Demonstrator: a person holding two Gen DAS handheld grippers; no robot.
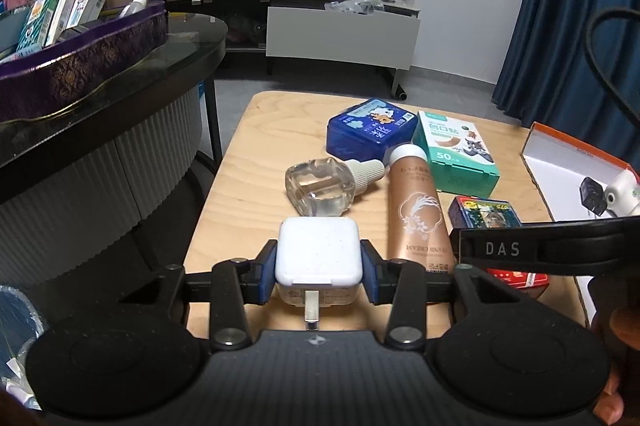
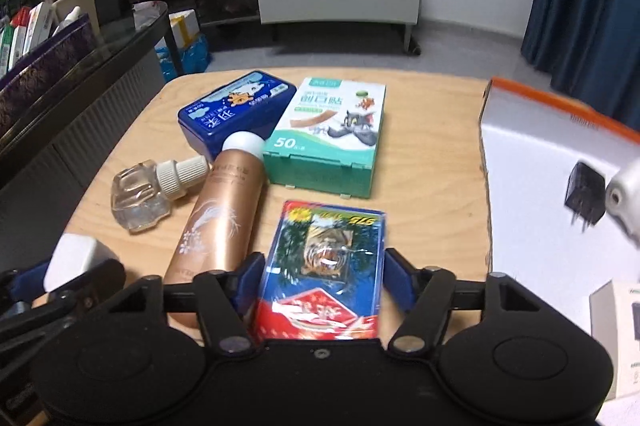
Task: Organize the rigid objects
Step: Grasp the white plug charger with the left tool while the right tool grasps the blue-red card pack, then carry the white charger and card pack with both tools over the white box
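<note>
Left tongs (image 1: 319,268): clamped on white charger plug (image 1: 318,252), prongs toward camera, above near left part of worktop (image 1: 240,186).
Right tongs (image 2: 324,280): blue pads on both sides of playing-card box (image 2: 326,266); contact unclear, cannot tell.
Just beyond: gold hand cream tube (image 1: 418,210) lying flat, clear refill bottle (image 1: 320,186) left of it.
Farther: blue tin (image 1: 370,128), green bandage box (image 1: 454,156) to its right.
Far right: open orange-edged white box (image 2: 532,146).

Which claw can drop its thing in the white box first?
The right claw, probably. It holds the tiger card pack beside the open white box; the left claw, gripping the white charger, sits farther away.
</note>
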